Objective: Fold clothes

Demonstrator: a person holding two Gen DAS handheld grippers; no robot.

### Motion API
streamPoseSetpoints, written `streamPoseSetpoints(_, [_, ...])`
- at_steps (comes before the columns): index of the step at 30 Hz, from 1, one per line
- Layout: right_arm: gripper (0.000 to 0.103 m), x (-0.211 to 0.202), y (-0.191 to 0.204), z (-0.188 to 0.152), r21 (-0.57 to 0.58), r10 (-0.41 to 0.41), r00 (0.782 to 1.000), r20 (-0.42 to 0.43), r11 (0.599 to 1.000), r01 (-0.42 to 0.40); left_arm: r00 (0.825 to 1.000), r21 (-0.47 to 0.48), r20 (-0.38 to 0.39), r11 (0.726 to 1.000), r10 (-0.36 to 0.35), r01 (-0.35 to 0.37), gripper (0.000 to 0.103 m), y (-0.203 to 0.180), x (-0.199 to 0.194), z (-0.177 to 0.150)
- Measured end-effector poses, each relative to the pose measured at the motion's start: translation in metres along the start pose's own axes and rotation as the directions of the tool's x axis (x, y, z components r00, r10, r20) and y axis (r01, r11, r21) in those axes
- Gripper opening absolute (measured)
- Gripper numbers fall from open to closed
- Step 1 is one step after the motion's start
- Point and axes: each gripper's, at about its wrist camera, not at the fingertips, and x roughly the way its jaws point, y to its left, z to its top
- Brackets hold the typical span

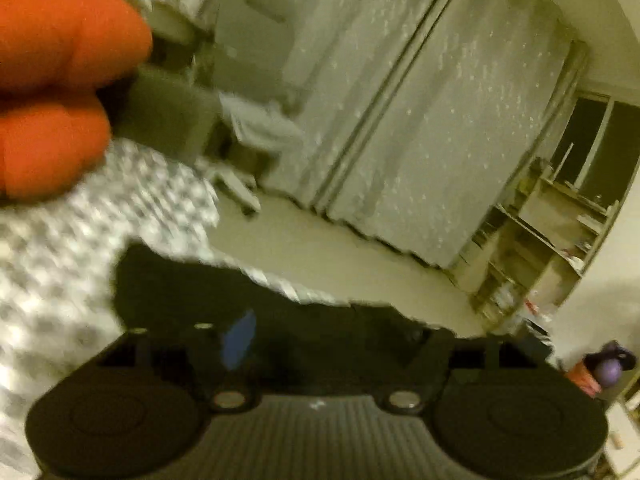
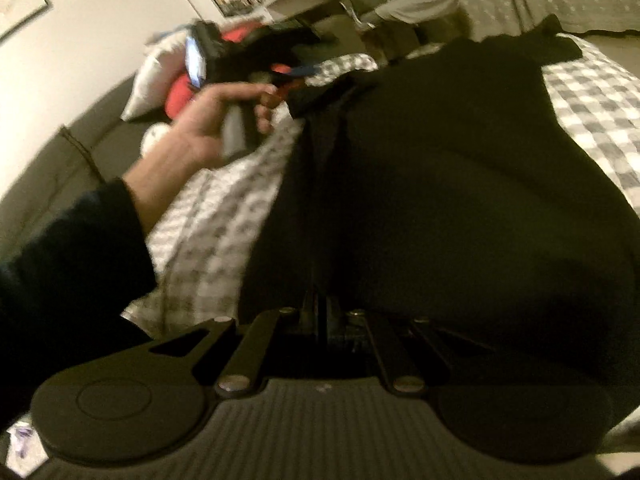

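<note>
1. A black garment [image 2: 460,184] lay spread across a bed with a grey and white checked cover [image 2: 592,96], filling most of the right wrist view.
2. The right gripper [image 2: 320,312] sat low at the near edge of the black garment, its 2 fingers drawn tight together. Dark cloth lay right at the tips, but the blur and the dark colours hid whether any cloth was pinched there.
3. The left hand [image 2: 208,128] was bare, with a dark sleeve [image 2: 68,264] behind it, and it gripped the handle of the left gripper [image 2: 296,74] over the checked cover, just beside the far left corner of the garment.
4. In the left wrist view the left gripper's arms stood spread apart, with the jaws wide and nothing seen between them. Its fingertips were lost against the dark cloth [image 1: 208,280] below.
5. A white pillow [image 2: 160,68] and something red [image 2: 180,92] lay beyond the left hand, near the wall.
6. Pale patterned curtains [image 1: 460,120] hung past the far side of the bed, with shelves [image 1: 540,232] to their right.
7. A blurred orange shape [image 1: 60,80] filled the upper left of the left wrist view.
</note>
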Motion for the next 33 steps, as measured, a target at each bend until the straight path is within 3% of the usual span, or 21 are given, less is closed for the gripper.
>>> streamPoseSetpoints(3, [0.004, 0.001, 0.003, 0.003, -0.031, -0.01, 1.0, -0.004, 0.999, 0.009, 0.997, -0.021, 0.035, 0.997, 0.07, -0.069, 0.078, 0.014, -0.013, 0.007])
streamPoseSetpoints(7, [0.014, 0.002, 0.01, 0.016, -0.127, -0.03, 0.999, -0.029, 0.992, 0.027, 0.989, -0.194, 0.001, 0.97, 0.148, -0.145, 0.079, 0.054, -0.021, 0.003])
streamPoseSetpoints(10, [0.015, -0.001, 0.008, 0.036, -0.176, -0.045, 0.999, -0.011, 0.984, 0.042, 0.986, -0.309, -0.03, 0.937, 0.163, -0.164, 0.079, 0.08, -0.025, -0.004])
streamPoseSetpoints(11, [0.02, 0.001, 0.005, 0.046, -0.192, -0.055, 0.998, -0.011, 0.98, 0.052, 0.987, -0.329, -0.036, 0.931, 0.154, -0.157, 0.079, 0.084, -0.025, -0.006])
streamPoseSetpoints(14, [0.063, 0.012, 0.003, 0.078, -0.279, -0.076, 0.997, -0.007, 0.958, 0.071, 0.991, -0.392, -0.039, 0.911, 0.124, -0.13, 0.079, 0.093, -0.029, -0.011])
streamPoseSetpoints(15, [0.064, 0.017, 0.005, 0.089, -0.332, -0.078, 0.997, -0.004, 0.94, 0.072, 0.992, -0.405, -0.036, 0.905, 0.125, -0.129, 0.079, 0.094, -0.03, -0.011])
streamPoseSetpoints(18, [0.064, 0.054, 0.015, 0.126, -0.491, -0.066, 0.998, 0.004, 0.869, 0.059, 0.99, -0.434, -0.029, 0.891, 0.135, -0.134, 0.079, 0.096, -0.035, -0.01])
streamPoseSetpoints(20, [0.064, 0.091, 0.026, 0.149, -0.598, -0.053, 0.999, -0.005, 0.801, 0.039, 0.989, -0.442, -0.03, 0.885, 0.148, -0.146, 0.079, 0.098, -0.04, -0.01])
streamPoseSetpoints(23, [0.064, 0.149, 0.046, 0.166, -0.748, -0.08, 0.997, -0.016, 0.663, 0.041, 0.982, -0.45, -0.039, 0.875, 0.182, -0.18, 0.079, 0.104, -0.049, -0.007])
streamPoseSetpoints(26, [0.064, 0.205, 0.067, 0.173, -0.869, -0.113, 0.993, -0.024, 0.493, 0.035, 0.976, -0.463, -0.039, 0.862, 0.214, -0.208, 0.079, 0.115, -0.057, -0.005])
streamPoseSetpoints(28, [0.064, 0.235, 0.074, 0.174, -0.904, -0.127, 0.991, -0.037, 0.426, 0.021, 0.974, -0.487, -0.035, 0.847, 0.223, -0.211, 0.079, 0.123, -0.064, -0.005])
streamPoseSetpoints(29, [0.06, 0.246, 0.075, 0.177, -0.911, -0.136, 0.99, -0.032, 0.411, 0.027, 0.974, -0.501, -0.032, 0.84, 0.225, -0.21, 0.079, 0.127, -0.066, -0.005])
streamPoseSetpoints(31, [0.05, 0.263, 0.073, 0.189, -0.897, -0.158, 0.987, -0.012, 0.437, 0.059, 0.974, -0.516, -0.029, 0.832, 0.223, -0.206, 0.079, 0.132, -0.069, -0.006])
streamPoseSetpoints(32, [0.02, 0.271, 0.071, 0.196, -0.889, -0.169, 0.986, -0.004, 0.452, 0.074, 0.975, -0.521, -0.028, 0.829, 0.221, -0.203, 0.079, 0.134, -0.069, -0.006])
streamPoseSetpoints(33, [0.003, 0.272, 0.068, 0.206, -0.862, -0.176, 0.984, -0.014, 0.501, 0.078, 0.976, -0.521, -0.028, 0.83, 0.216, -0.198, 0.079, 0.134, -0.068, -0.006])
